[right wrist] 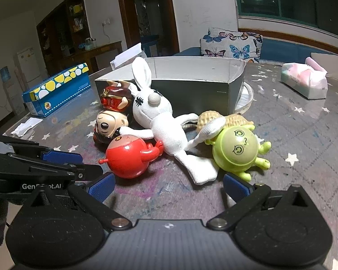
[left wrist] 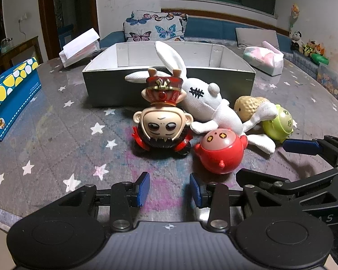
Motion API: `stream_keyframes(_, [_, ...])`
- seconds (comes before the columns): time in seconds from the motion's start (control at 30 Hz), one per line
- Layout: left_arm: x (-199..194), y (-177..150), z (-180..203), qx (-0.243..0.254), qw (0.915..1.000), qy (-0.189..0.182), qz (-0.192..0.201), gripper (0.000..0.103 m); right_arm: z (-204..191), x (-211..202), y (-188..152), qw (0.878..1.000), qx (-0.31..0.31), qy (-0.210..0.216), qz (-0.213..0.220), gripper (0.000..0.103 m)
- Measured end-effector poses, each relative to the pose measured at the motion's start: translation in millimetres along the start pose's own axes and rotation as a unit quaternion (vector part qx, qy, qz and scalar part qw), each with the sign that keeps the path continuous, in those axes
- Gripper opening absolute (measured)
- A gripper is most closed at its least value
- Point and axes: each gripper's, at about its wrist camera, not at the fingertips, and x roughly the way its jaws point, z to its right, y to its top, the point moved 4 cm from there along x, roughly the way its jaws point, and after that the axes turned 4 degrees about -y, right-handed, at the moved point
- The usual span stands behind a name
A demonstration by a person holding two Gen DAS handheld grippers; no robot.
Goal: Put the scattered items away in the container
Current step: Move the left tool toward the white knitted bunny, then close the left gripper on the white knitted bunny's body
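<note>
A pile of toys lies on the table in front of an open grey box (left wrist: 169,85) (right wrist: 191,90). The pile holds a white plush rabbit (left wrist: 214,108) (right wrist: 160,117), a big-headed doll (left wrist: 162,123) (right wrist: 110,121) with a red crown piece (left wrist: 164,90) (right wrist: 115,99), a red round toy (left wrist: 220,150) (right wrist: 128,155), a green round toy (left wrist: 278,123) (right wrist: 236,150) and a peanut toy (left wrist: 245,108) (right wrist: 214,117). My left gripper (left wrist: 169,189) is open and empty just before the doll and red toy. My right gripper (right wrist: 169,185) is open wide and empty before the rabbit's leg.
A blue and yellow patterned box (left wrist: 9,94) (right wrist: 56,87) stands at the left. A tissue pack (left wrist: 263,60) (right wrist: 304,83) lies at the back right. A white open carton (left wrist: 78,47) sits behind the grey box. A sofa with a butterfly pillow (left wrist: 155,27) is beyond.
</note>
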Motion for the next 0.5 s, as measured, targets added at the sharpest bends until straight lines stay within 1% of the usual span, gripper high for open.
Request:
stream_keyframes(0.33, [-2, 10, -5, -0.005, 1.0000, -0.001, 0.004, 0.041, -2, 3, 10, 1.000, -0.006, 0.005, 0.005, 0.102])
stream_keyframes(0.5, [-4, 18, -7, -0.005, 0.9999, -0.006, 0.009, 0.041, -4, 3, 17, 1.000, -0.010, 0.011, 0.012, 0.098])
